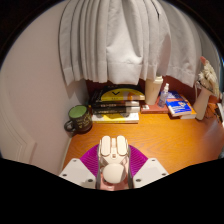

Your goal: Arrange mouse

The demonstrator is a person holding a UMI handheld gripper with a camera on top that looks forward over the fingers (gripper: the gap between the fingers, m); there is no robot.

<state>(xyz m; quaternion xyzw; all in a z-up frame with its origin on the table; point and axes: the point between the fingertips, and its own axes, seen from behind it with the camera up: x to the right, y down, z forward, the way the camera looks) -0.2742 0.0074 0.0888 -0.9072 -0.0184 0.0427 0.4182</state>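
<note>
The gripper (pixel 113 172) holds a white computer mouse (pixel 113 158) between its fingers, both purple pads (pixel 90 157) pressed against the mouse's sides, low over the wooden desk (pixel 160 138). Beyond the fingers, near the wall, a dark glass jar (pixel 78 119) stands on the desk; its contents cannot be made out. Beside it lies a black and yellow book (pixel 116 104). Further along stand a white bottle (pixel 153 91) and a blue box (pixel 181 106). A white curtain (pixel 120 40) hangs behind.
</note>
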